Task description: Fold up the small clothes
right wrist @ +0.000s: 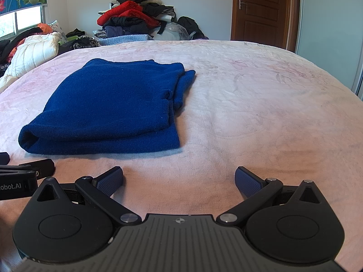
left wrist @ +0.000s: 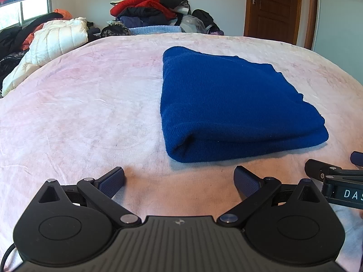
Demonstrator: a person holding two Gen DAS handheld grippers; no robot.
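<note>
Folded blue knitted garment point(left wrist: 236, 104) lies flat on the pale pink bedspread point(left wrist: 90, 113) of the bed, its thick rolled fold turned toward both cameras and its looser layered edges on the side away from the left tool. In the right wrist view a narrow flap of the same knit sticks out at the far right corner. The left tool point(left wrist: 179, 181) hovers just in front of the garment, its dark blue padded fingers point(left wrist: 113, 180) spread wide with nothing between them. The right tool point(right wrist: 179, 181) sits close beside it, likewise spread wide and empty. A heap of red and dark clothes point(left wrist: 147, 6) rises beyond the bed, near a brown wooden door point(left wrist: 272, 6).
</note>
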